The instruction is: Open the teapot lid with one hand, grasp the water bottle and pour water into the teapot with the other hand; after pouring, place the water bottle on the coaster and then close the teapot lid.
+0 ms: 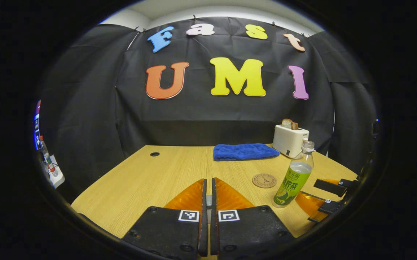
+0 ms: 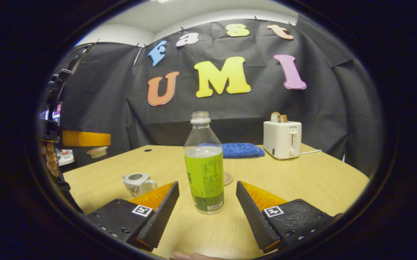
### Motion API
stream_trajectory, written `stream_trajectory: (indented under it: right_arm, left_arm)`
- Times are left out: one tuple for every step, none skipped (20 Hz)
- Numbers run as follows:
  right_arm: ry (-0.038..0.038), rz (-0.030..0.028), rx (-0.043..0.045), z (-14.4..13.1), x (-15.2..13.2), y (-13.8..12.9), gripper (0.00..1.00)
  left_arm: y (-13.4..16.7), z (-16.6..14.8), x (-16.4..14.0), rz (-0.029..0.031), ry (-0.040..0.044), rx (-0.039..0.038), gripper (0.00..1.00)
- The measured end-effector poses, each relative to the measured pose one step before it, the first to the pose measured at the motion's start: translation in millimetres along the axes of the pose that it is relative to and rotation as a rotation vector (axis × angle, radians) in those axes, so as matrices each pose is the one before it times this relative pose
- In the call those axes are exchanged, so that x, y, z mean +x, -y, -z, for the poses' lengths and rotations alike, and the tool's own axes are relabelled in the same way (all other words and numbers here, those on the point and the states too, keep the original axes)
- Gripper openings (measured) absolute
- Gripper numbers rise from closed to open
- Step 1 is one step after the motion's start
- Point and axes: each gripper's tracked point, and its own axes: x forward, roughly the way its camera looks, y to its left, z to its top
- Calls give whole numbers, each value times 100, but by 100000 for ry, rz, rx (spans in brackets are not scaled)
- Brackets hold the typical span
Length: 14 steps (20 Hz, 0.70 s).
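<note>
One pale wood-grain counter (image 2: pixel 302 180): carries everything; the task's things sit toward its near middle.
Right gripper (image 2: pixel 207 185): fingers wide apart, one on each side of the bottle's lower body at 9 and 3 o'clock, touching neither side. In the left gripper view it sits at 3 o'clock of the bottle (image 1: pixel 333 196).
Left gripper (image 1: pixel 209 180): fingers pressed together, clamped on a small grey piece, by my reading the lid's knob. In the right gripper view it hangs raised at 10 o'clock of the teapot.
Cream boxy toaster with a bread slice (image 2: pixel 282 139): far back, at 2 o'clock of the bottle, well apart.
Blue folded cloth (image 2: pixel 242 149): flat at the back, at 1 o'clock behind the bottle.
Clear plastic water bottle with a green label (image 2: pixel 204 169): upright on the counter between the right fingers, neck apparently uncapped, filled to just above the label. Judged moderately heavy, thin-walled and smooth, so it may dent or slip. The labelled mid-body looks the best place to grip, firm but not crushing, since a hard squeeze could push water out of the open neck.
Small white ceramic teapot (image 2: pixel 138 183): at 9 o'clock of the bottle, near, mouth uncovered. Likely fragile and light enough to tip if knocked.
Round brown coaster (image 1: pixel 264 180): flat, just behind the bottle at 1 o'clock, bare.
Pale round teapot lid (image 2: pixel 97 151): hangs under the left fingers, clear above the counter. Small and probably brittle.
</note>
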Motion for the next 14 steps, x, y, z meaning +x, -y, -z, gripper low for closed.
stream_trajectory:
  right_arm:
    - [-28,787,-806,-115,623,12,97]
    - [-48,522,-294,-86,608,-114,96]
    - [339,-28,-168,-243,636,-110,95]
    - [346,198,209,-126,671,-125,95]
    - [-291,-337,930,187,543,-118,95]
    - [155,-267,935,51,575,-219,95]
    - [-190,1084,862,130,497,218,95]
    - [-423,9,615,207,387,-111,94]
    - [-369,-166,238,321,370,-256,95]
    - [-133,594,-690,-235,-12,-19,90]
    - [1519,1711,-1003,-143,44,253,85]
    - [133,1093,-1042,-250,264,153,81]
    - [-263,-71,-617,196,-214,-253,77]
    - [-121,-220,-203,-53,-5,-177,75]
  left_arm:
    - [-26,-270,-598,319,926,-424,5]
    - [-105,-315,-517,297,1015,-495,5]
    - [30,-214,-389,558,933,-572,5]
    - [60,-189,-357,525,572,-691,5]
    - [93,107,-75,629,-259,-93,5]
    - [18,155,-36,601,-408,377,5]
    - [-124,30,-308,294,-90,584,5]
    - [-181,45,-54,238,348,623,5]
    - [60,-13,145,578,196,734,5]
    - [40,56,-107,289,-166,776,5]
    - [-261,34,-8,-114,359,381,5]
    - [-29,96,9,970,-435,212,5]
    - [128,163,-73,436,-667,-225,5]
    - [-151,103,19,115,-230,-16,5]
